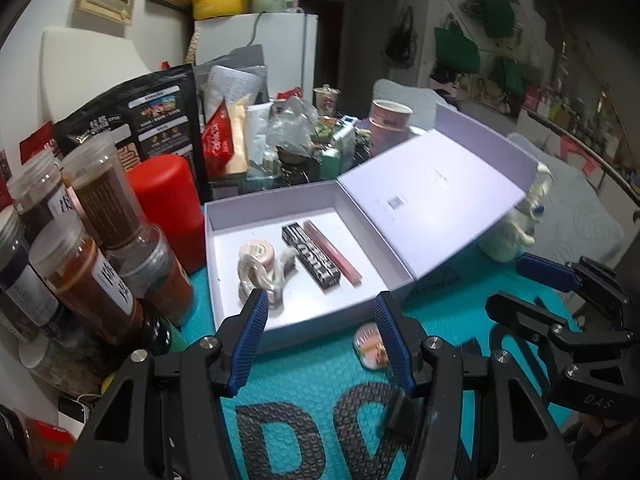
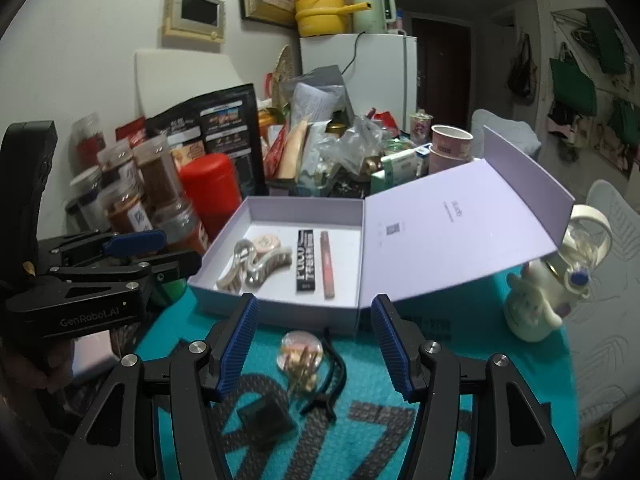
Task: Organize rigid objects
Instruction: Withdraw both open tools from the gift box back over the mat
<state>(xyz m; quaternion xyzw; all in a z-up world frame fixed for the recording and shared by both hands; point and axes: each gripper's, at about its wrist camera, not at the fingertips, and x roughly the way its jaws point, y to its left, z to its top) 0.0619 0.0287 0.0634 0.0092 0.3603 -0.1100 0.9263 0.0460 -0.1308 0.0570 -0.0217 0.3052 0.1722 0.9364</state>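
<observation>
I see left gripper [image 1: 320, 344] open, empty | right gripper [image 2: 314, 346] open, empty | box [image 2: 276, 312] lid up, holding hair clips [image 2: 256, 266] | round trinket [image 2: 300, 354] on bench before it

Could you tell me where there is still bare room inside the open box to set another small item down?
The box floor is bare right of the pink tube, up to the lid side, and along the back wall. The left half is crowded with hair clips.

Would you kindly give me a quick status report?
Both claws, left and right, open, empty. Box open, part filled. Round clear trinket on mat before right claw. Nothing blocking.
</observation>
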